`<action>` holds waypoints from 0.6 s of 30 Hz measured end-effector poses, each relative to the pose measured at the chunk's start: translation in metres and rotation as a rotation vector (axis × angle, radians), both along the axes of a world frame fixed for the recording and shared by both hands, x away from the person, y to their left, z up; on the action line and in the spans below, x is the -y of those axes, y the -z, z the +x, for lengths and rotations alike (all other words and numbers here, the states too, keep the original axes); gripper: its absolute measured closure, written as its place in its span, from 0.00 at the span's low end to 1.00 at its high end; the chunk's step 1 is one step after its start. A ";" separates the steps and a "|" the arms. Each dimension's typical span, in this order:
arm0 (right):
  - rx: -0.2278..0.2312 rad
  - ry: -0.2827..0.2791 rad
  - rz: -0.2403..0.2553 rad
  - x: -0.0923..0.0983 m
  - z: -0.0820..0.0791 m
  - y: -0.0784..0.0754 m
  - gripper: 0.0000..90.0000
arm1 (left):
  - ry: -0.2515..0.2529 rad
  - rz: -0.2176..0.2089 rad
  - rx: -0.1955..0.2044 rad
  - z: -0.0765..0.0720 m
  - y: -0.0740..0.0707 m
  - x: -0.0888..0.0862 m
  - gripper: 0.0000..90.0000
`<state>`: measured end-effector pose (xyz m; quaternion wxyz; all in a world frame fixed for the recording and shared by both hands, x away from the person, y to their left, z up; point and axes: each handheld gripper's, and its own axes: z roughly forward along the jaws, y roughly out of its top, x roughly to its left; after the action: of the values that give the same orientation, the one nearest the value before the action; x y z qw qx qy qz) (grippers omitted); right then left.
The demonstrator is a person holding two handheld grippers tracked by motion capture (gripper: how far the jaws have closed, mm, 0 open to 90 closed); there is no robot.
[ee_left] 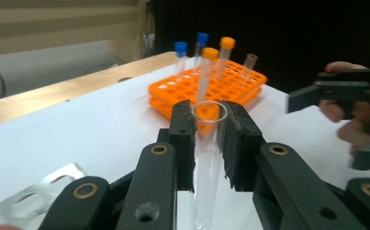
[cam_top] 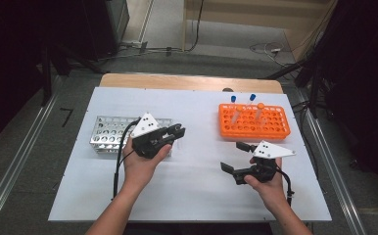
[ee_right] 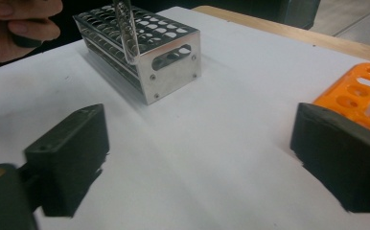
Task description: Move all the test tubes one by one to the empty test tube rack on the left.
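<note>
Clear tube [ee_left: 208, 158] pinched in left tongs [ee_left: 210, 139]; right tongs [ee_right: 197, 163] wide apart, empty; two racks; five racked tubes.

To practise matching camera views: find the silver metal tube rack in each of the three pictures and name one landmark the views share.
High view: the silver metal rack stands left of centre, partly behind the left gripper.
Left gripper view: one corner of it sits at the bottom left edge.
Right gripper view: upper middle.
Shared landmark: the orange rack.

Clear tube [ee_left: 207, 158] lower end cut off by frame edge.
</note>
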<state>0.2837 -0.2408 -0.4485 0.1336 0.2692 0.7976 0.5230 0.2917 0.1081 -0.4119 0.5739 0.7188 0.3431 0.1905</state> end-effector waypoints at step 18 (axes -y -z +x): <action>-0.016 0.071 -0.013 0.051 -0.011 0.011 0.00 | -0.108 -0.008 0.010 0.028 -0.007 -0.024 0.85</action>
<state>0.2727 -0.2918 -0.4595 0.1475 0.3006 0.7919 0.5106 0.3200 0.1324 -0.4049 0.5671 0.6960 0.3795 0.2234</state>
